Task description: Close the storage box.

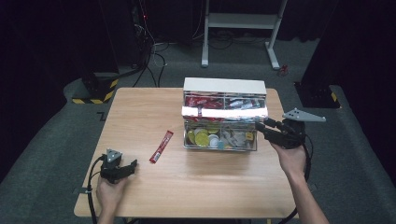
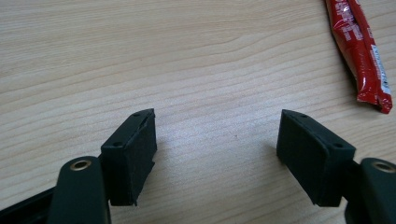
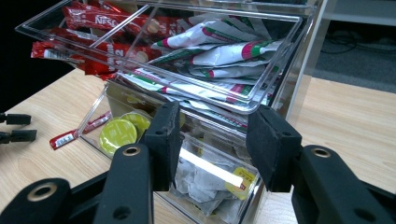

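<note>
the red sachet (image 1: 161, 146) lies flat on the bare wooden table (image 1: 215, 182), alone, between the left gripper (image 1: 132, 165) and the clear organiser box (image 1: 220, 122), apart from both. that gripper rests low near the table's front left part, jaws spread wide with nothing between them; in the left gripper view the sachet (image 2: 359, 51) sits up and to one side of the gap, not lined up yet. the right gripper (image 1: 259, 126) hovers at the box's right front corner, jaws also released and holding nothing, framing the corner under the upper tray (image 3: 196, 56) of sachets without clearly touching it. the step in hand looks like picking up the stray sachet. to do it well, swing the left gripper so the jaws straddle the sachet's narrow width near its middle, come down until the pads graze the wood, then close gently. meanwhile steady the box with the right gripper.
</note>
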Demonstrator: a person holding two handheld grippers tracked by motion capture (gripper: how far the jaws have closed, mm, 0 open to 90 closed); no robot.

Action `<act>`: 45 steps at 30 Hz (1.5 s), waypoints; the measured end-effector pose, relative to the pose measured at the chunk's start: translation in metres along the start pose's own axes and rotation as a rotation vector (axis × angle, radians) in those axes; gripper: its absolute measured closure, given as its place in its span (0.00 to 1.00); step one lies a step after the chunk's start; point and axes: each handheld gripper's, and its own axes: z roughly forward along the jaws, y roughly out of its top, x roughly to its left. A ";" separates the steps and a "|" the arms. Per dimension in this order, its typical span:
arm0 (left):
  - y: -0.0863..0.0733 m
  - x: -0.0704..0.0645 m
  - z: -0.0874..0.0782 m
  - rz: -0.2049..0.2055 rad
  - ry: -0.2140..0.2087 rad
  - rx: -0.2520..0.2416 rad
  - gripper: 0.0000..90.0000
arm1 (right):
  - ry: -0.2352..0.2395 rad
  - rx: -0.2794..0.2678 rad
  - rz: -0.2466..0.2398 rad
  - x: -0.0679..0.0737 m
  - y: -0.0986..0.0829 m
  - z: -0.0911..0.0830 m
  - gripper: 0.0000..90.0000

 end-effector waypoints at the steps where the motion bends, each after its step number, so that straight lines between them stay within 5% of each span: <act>1: 0.000 0.000 0.000 0.000 0.000 0.000 0.32 | 0.002 -0.004 -0.002 0.001 0.000 -0.001 0.61; 21: 0.000 0.000 0.000 0.000 -0.001 0.000 0.32 | -0.045 -0.118 0.062 -0.020 -0.027 -0.033 0.52; 45: 0.000 0.000 0.000 0.006 -0.007 0.001 0.31 | -0.086 -0.127 0.098 -0.032 -0.075 -0.044 0.48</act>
